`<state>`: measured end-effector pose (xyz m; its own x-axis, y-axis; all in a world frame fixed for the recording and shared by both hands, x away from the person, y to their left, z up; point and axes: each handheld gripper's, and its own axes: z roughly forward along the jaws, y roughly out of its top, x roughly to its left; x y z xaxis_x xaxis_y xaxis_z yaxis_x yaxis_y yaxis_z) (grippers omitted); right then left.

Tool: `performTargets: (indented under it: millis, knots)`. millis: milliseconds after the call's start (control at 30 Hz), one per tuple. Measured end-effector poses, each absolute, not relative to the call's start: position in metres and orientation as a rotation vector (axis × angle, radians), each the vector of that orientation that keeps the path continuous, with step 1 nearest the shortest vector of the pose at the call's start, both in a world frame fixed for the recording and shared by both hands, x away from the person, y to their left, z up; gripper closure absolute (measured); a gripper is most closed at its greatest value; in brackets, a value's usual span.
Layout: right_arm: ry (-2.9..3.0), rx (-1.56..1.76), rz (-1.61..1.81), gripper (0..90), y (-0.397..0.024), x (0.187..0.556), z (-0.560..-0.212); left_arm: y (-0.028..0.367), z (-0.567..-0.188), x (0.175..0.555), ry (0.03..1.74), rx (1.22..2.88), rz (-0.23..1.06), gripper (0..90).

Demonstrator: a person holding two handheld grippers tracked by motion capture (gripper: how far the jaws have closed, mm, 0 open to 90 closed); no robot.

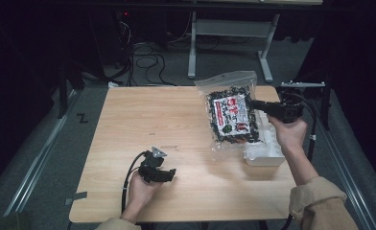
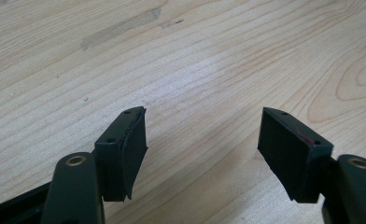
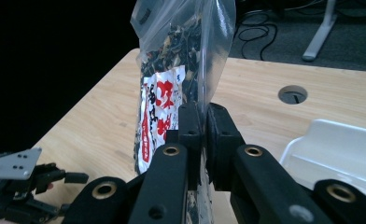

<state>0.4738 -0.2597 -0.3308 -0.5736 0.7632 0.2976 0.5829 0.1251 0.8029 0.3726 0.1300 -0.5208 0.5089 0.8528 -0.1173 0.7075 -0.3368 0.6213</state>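
The right gripper point(image 3: 202, 121) is squeezing its two black jaws tight on the side edge of a clear bag of dark dried bits point(image 3: 172, 88). The bag is hanging in the air above the right part of the wooden table point(image 1: 143, 120), and its red and white label point(image 1: 231, 114) is facing up toward the high view. Just under the bag, a white tray point(image 1: 267, 155) is sitting on the table near the right edge. The left gripper point(image 2: 202, 144) is holding its jaws wide apart with nothing between them. It is resting low over the bare wood near the front, well apart from the bag.
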Motion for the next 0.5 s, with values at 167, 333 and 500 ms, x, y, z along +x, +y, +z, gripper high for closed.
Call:
performTargets:
  millis: [167, 333, 500]
  knots:
    - [2.157, 1.362, 1.437, 86.9, -0.270, 0.478, -0.324, 0.131, -0.520, 0.372, 1.270, 2.124, 0.310, 32.9]
    - [2.088, 1.388, 1.432, 87.2, -0.283, 0.478, -0.320, 0.130, -0.521, 0.372, 1.266, 2.130, 0.310, 32.8]
    - [2.012, 1.408, 1.443, 87.3, -0.298, 0.478, -0.316, 0.130, -0.521, 0.373, 1.265, 2.133, 0.311, 32.8]
